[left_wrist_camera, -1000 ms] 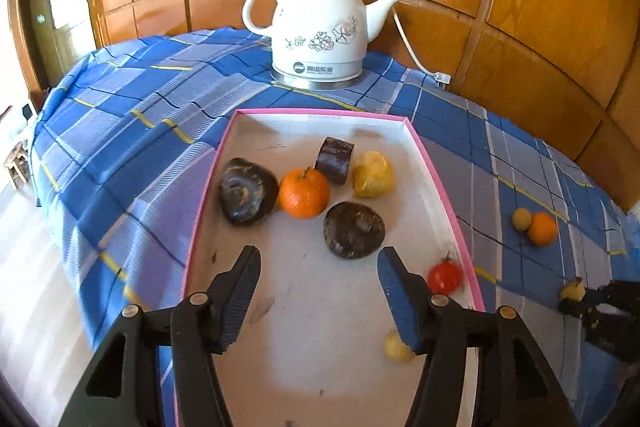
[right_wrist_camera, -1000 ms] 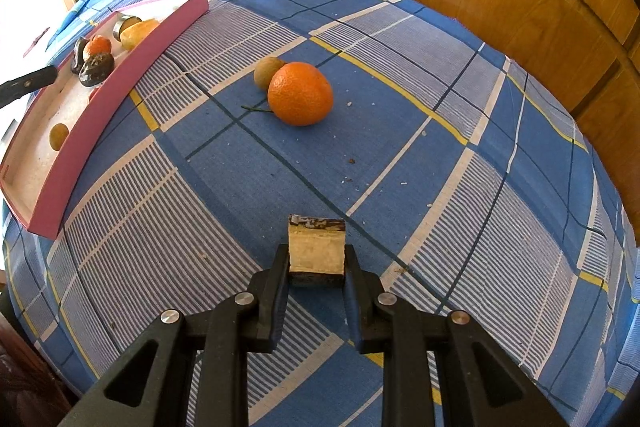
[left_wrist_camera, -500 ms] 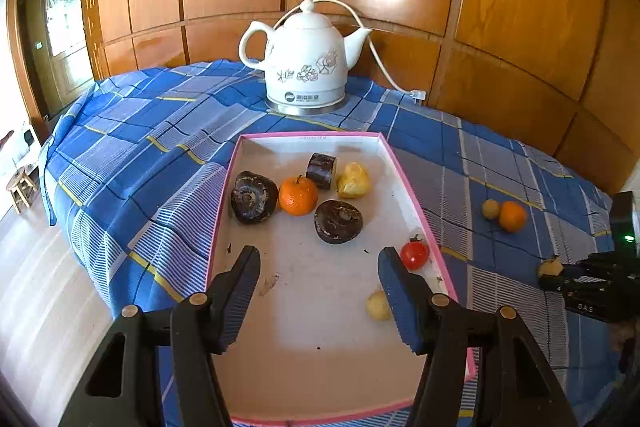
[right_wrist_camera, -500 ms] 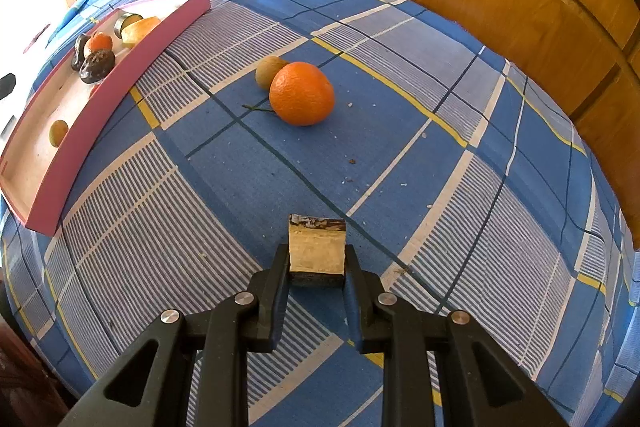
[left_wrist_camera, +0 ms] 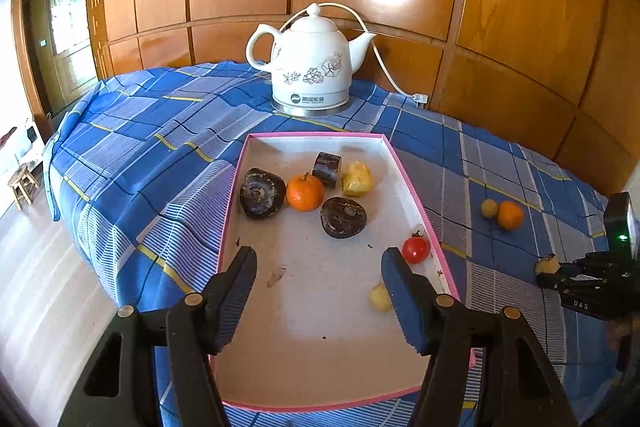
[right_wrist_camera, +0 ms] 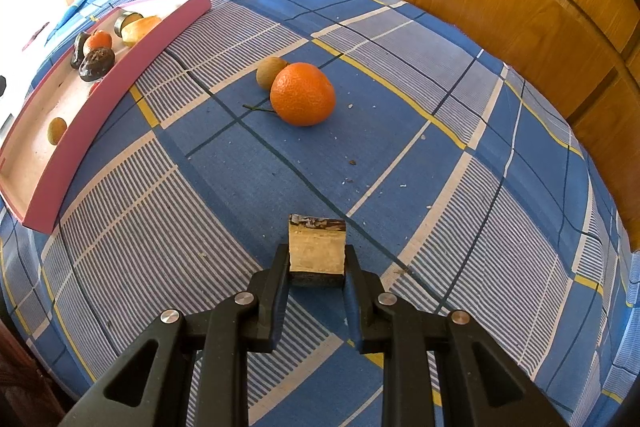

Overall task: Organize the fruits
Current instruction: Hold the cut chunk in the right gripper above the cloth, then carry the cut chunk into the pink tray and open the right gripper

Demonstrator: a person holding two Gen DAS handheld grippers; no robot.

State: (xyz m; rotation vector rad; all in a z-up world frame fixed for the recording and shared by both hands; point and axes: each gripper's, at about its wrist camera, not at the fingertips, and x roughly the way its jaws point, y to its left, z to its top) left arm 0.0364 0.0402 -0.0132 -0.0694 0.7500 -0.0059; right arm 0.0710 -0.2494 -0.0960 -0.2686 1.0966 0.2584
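Observation:
A pink-rimmed tray (left_wrist_camera: 412, 183) holds two dark round fruits (left_wrist_camera: 262, 193), an orange (left_wrist_camera: 305, 192), a dark cut piece (left_wrist_camera: 327, 163), a yellow piece (left_wrist_camera: 357, 179), a tomato (left_wrist_camera: 416, 249) and a small yellow fruit (left_wrist_camera: 380, 297). Above the tray's near half, my left gripper (left_wrist_camera: 319, 253) has its jaws opening, with nothing between them. My right gripper (right_wrist_camera: 317, 251) is shut on a cut chunk (right_wrist_camera: 317, 247) with pale flesh and dark rind, low over the cloth. Beyond it, a loose orange (right_wrist_camera: 303, 94) and a small brown fruit (right_wrist_camera: 270, 71) lie touching on the cloth.
A white kettle (left_wrist_camera: 312, 67) with its cord stands behind the tray against the wooden wall. The blue checked cloth (right_wrist_camera: 400, 167) drops off the table's edge at the left. In the right wrist view the tray's wall (right_wrist_camera: 100, 115) lies to the far left.
My left gripper has drawn back and upward from the tray, so the whole tray now shows. The right gripper and its chunk have stayed put.

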